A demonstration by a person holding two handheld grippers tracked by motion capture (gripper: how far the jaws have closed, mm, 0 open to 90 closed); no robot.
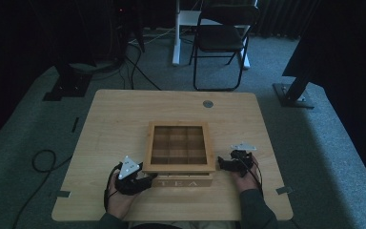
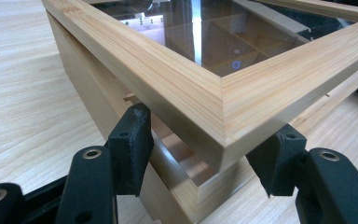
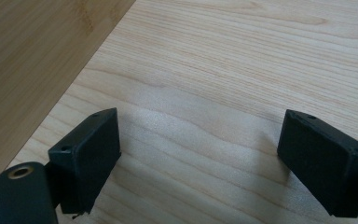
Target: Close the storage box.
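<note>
A wooden tea box with "TEA" on its front stands at the table's near middle. Its glass-paned lid is tilted up a little at the front, with compartments visible through the glass. In the left gripper view the lid's corner overhangs the body, with a gap beneath it. My left gripper is open at the box's front left corner, one jaw on each side of that corner. My right gripper is open just right of the box, over bare table, with the box's side to its left.
The light wooden table has a round grommet near its far edge. Beyond it on the carpet stand a black folding chair and two stand bases. Cables lie on the floor at the left.
</note>
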